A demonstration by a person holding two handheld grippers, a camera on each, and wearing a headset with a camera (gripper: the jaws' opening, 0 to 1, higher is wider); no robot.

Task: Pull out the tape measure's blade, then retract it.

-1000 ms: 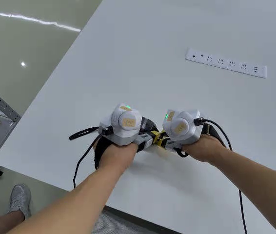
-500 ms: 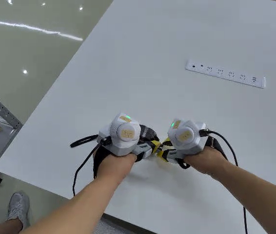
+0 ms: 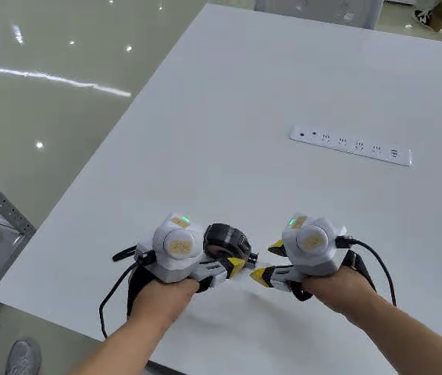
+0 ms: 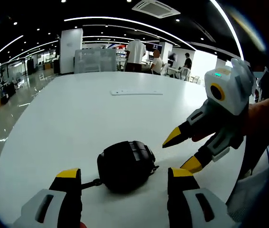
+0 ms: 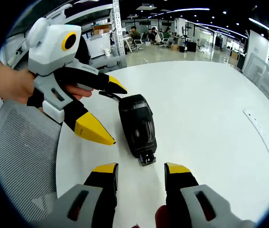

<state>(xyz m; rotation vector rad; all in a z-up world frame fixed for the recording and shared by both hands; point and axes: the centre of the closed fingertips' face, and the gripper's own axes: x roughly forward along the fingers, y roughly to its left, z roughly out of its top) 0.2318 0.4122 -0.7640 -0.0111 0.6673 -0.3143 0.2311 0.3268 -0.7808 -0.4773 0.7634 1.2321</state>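
A black tape measure (image 3: 226,240) lies on the white table (image 3: 283,94), its blade fully inside the case. My left gripper (image 3: 237,266) stands open just in front of it, jaws on either side of the tape measure (image 4: 125,165) without touching. My right gripper (image 3: 269,262) is open too, a little to the right, its jaws pointing at the hook end of the tape measure (image 5: 137,124). In the left gripper view the right gripper (image 4: 182,152) comes in from the right. The left gripper (image 5: 114,114) shows open in the right gripper view. A short black strap (image 4: 89,183) trails from the case.
A white power strip (image 3: 350,145) lies farther back on the table. The table's left edge (image 3: 88,180) drops to a glossy floor. A grey mesh chair (image 5: 20,156) stands near the front edge. Black cables (image 3: 119,281) hang from both grippers.
The grippers were close together around the tape measure with yellow blade between them. They have drawn apart and opened; the tape measure lies free with the blade in. The head view has shifted.
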